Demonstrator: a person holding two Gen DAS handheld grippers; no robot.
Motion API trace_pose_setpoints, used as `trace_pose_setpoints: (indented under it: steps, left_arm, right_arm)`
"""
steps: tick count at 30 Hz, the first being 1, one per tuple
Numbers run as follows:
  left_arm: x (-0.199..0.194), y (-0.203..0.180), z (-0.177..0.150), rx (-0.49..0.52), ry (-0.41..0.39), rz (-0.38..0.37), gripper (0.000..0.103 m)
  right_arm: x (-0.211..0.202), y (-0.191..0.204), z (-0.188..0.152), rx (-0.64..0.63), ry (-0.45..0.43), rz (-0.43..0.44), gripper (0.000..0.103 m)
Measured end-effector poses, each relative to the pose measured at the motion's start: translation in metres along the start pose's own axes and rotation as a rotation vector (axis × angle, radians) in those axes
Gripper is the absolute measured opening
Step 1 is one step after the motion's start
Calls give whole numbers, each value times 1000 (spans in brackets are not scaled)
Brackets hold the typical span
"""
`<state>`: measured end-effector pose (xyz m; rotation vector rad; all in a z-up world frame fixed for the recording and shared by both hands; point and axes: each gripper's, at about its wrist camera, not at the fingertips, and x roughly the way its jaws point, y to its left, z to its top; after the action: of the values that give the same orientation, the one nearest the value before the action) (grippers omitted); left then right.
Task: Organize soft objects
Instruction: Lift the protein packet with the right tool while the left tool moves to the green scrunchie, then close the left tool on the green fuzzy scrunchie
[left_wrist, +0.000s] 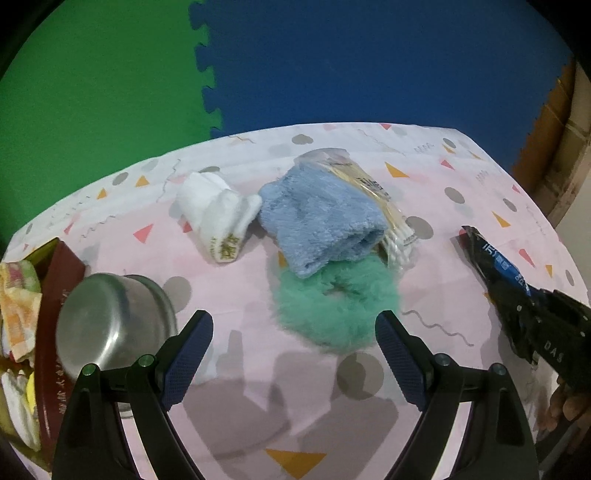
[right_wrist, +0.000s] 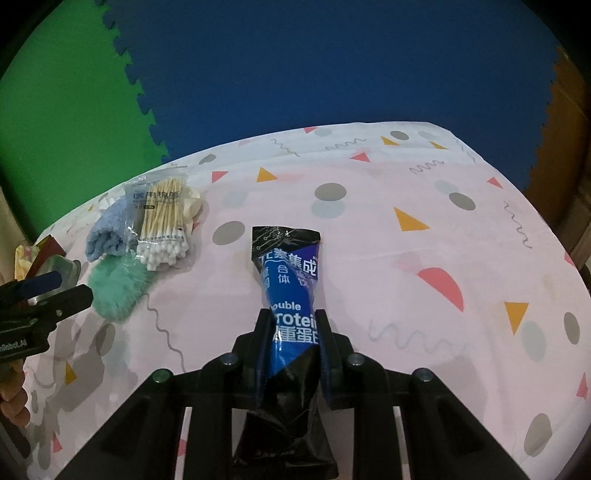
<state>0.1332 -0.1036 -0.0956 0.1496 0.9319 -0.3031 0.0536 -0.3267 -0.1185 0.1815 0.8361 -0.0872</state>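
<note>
Partway through, by the look of it — some cloths already stowed in the red box (left_wrist: 55, 295) off to the left of the left gripper (left_wrist: 293, 354), several soft pieces still loose on the pink tablecloth (left_wrist: 461, 177).

Left gripper spread wide, nothing between the pads, held over bare cloth. Just ahead, slightly right of centre: green fluffy scrunchie (left_wrist: 332, 306), the nearest soft thing and probably the easiest next pick. Beyond and overlapping its far edge: folded blue towel (left_wrist: 317, 221). Tucked under the towel's right side: bag of cotton swabs (left_wrist: 391, 236). Left of the towel, touching or nearly so: white sock (left_wrist: 218, 218). Close on the near left, beside the left finger: overturned steel bowl (left_wrist: 110, 325), leaning against the box.

Right gripper (right_wrist: 293, 350) clamped on the blue-and-black snack packet (right_wrist: 290, 295), gripped around its middle, the top end jutting forward past the fingertips — lifted or resting on the table, impossible to tell. Far left of that gripper: the same towel, swabs and scrunchie cluster.

Left to do, judged from this: scrunchie, towel, sock, and a spot for the packet.
</note>
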Motion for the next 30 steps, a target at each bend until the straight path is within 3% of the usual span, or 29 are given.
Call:
trace_pose_setpoints:
  steps: [11, 13, 15, 16, 18, 21, 30]
  left_arm:
    - [28, -4, 6, -26, 53, -35, 85]
    - [29, -3, 4, -43, 60, -59, 71]
    - [30, -1, 2, -69, 77, -132, 51]
    - [28, -1, 1, -73, 72, -141, 47]
    - [27, -3, 1, -67, 74, -158, 27]
    - [22, -4, 2, -63, 69, -165, 14]
    - [2, 5, -5, -68, 54, -173, 11]
  right_arm:
    - [2, 0, 0, -8, 13, 14, 22]
    - [2, -1, 0, -3, 13, 19, 23]
    - [3, -2, 0, -2, 14, 21, 23]
    - [2, -2, 0, -2, 14, 20, 23]
    - [2, -2, 0, -2, 14, 22, 23]
    - [3, -2, 1, -3, 17, 23, 23]
    - [3, -1, 1, 0, 18, 25, 23]
